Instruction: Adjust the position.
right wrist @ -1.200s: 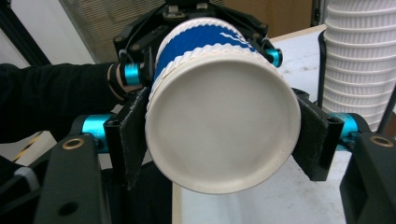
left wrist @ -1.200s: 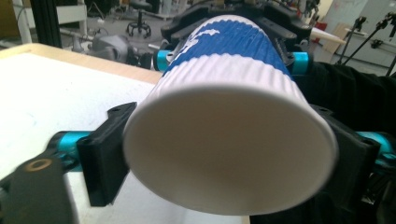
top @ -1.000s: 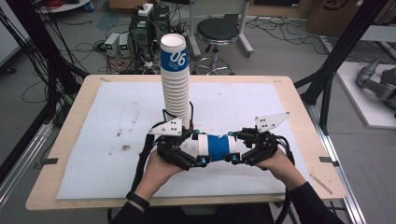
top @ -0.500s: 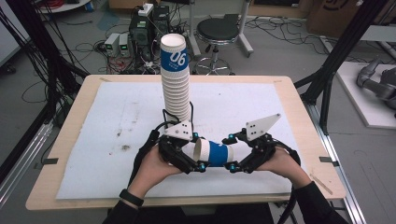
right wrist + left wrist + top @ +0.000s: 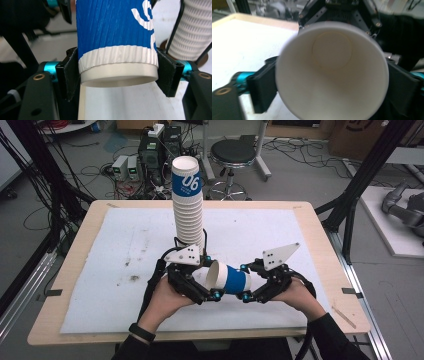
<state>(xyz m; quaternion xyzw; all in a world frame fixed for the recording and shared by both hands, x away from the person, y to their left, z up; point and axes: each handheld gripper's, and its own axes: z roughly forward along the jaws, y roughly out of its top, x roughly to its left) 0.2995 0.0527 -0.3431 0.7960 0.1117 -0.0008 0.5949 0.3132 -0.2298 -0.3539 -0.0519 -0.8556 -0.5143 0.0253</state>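
Two tongs: right tongs clamp cup base; left tongs just spread, straddling rim; stack behind

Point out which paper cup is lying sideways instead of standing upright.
The blue-banded cup held level between the two grippers, its open mouth toward the left gripper. The other cups stand upright, nested in the tall stack behind.

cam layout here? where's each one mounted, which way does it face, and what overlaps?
High view: above the person's side, facing forward and down on the table; hands, left tongs, right tongs.
Left gripper view: on left tongs, facing into the paper cup mouth; own jaws.
Right gripper view: on right tongs, facing cup base; own jaws, cup stack.
Shared: the cup.
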